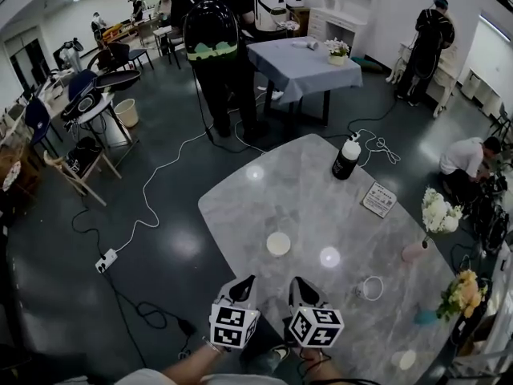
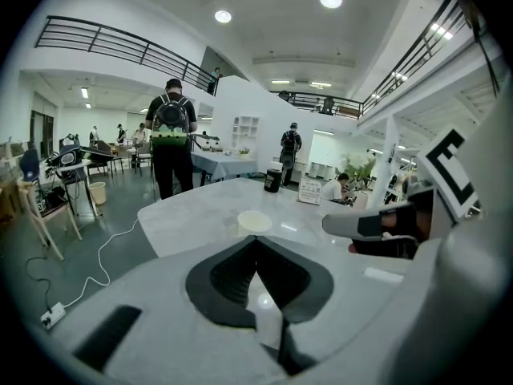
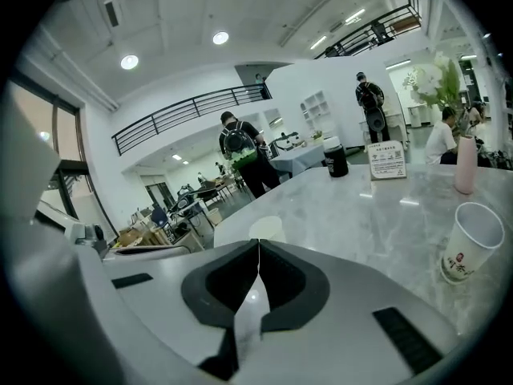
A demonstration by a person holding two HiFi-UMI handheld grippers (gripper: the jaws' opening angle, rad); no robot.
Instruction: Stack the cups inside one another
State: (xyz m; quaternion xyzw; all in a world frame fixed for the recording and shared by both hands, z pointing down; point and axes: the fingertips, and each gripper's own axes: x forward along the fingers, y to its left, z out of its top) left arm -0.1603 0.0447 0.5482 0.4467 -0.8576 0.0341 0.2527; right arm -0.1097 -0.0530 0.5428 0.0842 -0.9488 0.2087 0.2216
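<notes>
One cup sits half-hidden behind right tool.

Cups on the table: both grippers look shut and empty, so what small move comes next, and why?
Probably open the jaws of the left gripper. They meet tip to tip with nothing between them, and the nearest cup sits straight ahead on the table, untouched; shut jaws cannot take it.

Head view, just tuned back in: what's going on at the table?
A person holds a gripper in each hand at the near edge of the table. The left gripper and right gripper are both shut and empty. One cup stands just ahead of them, and a second cup stands apart, off to the right. Nothing is stacked yet.
</notes>
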